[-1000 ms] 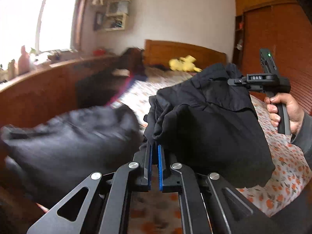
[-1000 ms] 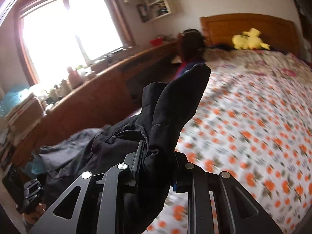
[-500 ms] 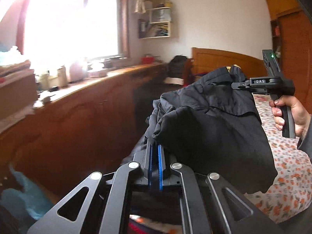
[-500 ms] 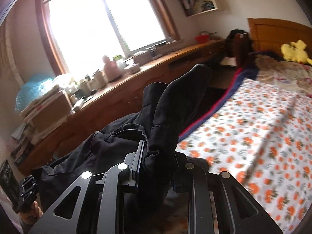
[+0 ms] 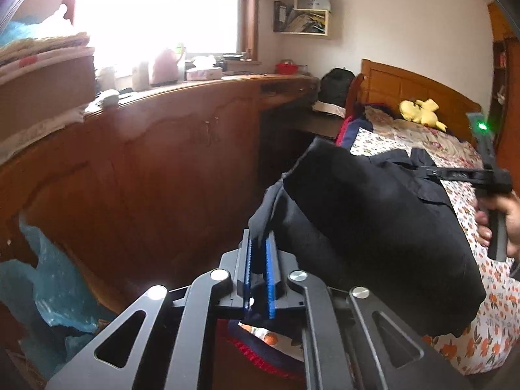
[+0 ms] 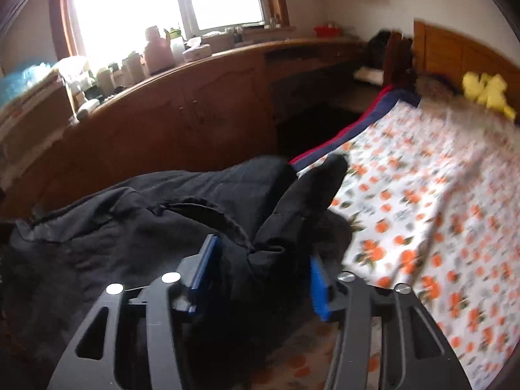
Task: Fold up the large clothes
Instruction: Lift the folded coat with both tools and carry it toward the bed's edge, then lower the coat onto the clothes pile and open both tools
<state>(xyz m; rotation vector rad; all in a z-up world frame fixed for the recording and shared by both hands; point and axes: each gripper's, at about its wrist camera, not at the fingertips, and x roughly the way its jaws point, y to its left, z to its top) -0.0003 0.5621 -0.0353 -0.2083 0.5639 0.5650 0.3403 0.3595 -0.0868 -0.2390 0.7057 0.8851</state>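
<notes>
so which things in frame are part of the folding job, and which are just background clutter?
Job:
- black jacket, bundled, held over the bed edge
- left hand-held gripper, shut on a fold of it
- right hand-held gripper, jaws apart, fabric between them
- bed with floral sheet

Lying about:
- yellow plush toy
- wooden cabinet
- pink jug
- blue plastic bag

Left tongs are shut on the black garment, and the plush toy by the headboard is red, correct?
Not quite: the plush toy by the headboard is yellow, not red, as the left wrist view shows. The left tongs are shut on the black garment.
</notes>
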